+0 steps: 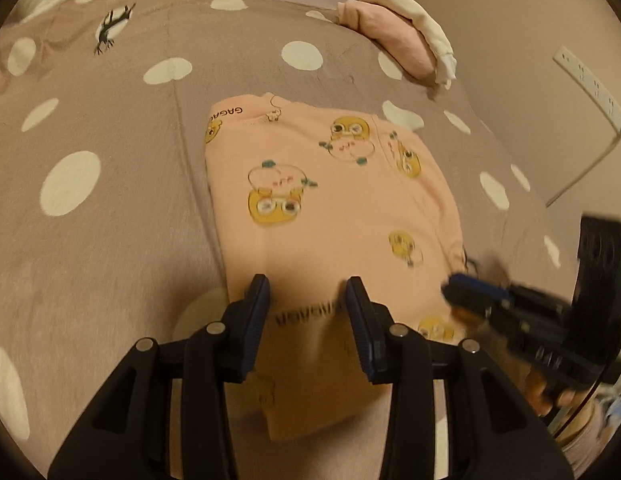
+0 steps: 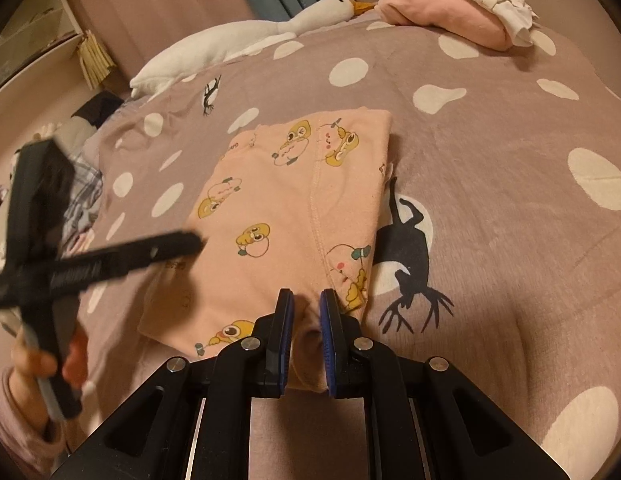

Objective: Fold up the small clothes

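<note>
A small pink garment [image 1: 330,208] with yellow cartoon prints lies folded into a rectangle on the bed. In the left wrist view my left gripper [image 1: 306,300] stands open over its near edge, with fabric showing between the fingers but the pads not pressing it. The right wrist view shows the same garment [image 2: 278,200]. My right gripper [image 2: 307,308] is shut on a pinch of its near edge. The left gripper [image 2: 190,242] appears blurred at the garment's left side. The right gripper [image 1: 450,288] shows blurred at the garment's right corner.
The mauve bedspread [image 2: 490,140] has white dots and a black deer print [image 2: 406,256]. A stack of folded pink and white clothes [image 2: 450,12] sits at the far edge. A white plush goose [image 2: 270,28] lies along the back. A power strip [image 1: 590,84] hangs on the wall.
</note>
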A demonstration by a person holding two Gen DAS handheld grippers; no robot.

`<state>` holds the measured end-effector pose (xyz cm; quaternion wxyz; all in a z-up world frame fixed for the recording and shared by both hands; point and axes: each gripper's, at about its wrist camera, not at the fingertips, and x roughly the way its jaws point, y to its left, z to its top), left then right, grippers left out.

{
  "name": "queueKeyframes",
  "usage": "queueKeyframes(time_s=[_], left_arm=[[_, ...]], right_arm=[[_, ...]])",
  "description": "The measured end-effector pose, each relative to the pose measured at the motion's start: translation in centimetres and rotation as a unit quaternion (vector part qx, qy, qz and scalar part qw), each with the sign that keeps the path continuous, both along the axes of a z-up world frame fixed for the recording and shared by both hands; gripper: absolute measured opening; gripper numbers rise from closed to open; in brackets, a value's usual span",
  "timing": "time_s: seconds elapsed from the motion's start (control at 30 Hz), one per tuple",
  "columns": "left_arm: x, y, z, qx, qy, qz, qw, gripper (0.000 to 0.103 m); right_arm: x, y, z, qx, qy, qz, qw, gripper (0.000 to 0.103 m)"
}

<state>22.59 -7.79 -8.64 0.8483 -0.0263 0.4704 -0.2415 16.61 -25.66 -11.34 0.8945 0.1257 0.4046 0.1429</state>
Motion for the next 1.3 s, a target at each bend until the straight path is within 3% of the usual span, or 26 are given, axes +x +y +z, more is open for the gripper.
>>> queueKeyframes(time_s=[0.2,0.73,0.87,1.3], left_arm=[[-2.2,0.0,-0.8,0.014,-0.001,0.008,0.9999,0.039],[-3.8,0.8,-1.1,0.019,0.011,0.014,0.9997,0.04],[-3.9,1.5,-1.4,0.024,0.021,0.022,0.9993,0.049],[-4.3,2.5,-1.1,0.017,0.026,0.03,0.9991,0.049]], right_arm=[[-0.2,-0.1,-0.2,0.002,0.007,-0.01,1.0,0.012],[-1.1,0.1,-0.2,-0.027,0.025,-0.025,0.999,0.012],[-1.3,0.3,-0.1,-0.036,0.025,-0.024,0.999,0.014],[-1.7,0.6,0.0,-0.047,0.025,-0.024,0.998,0.015]])
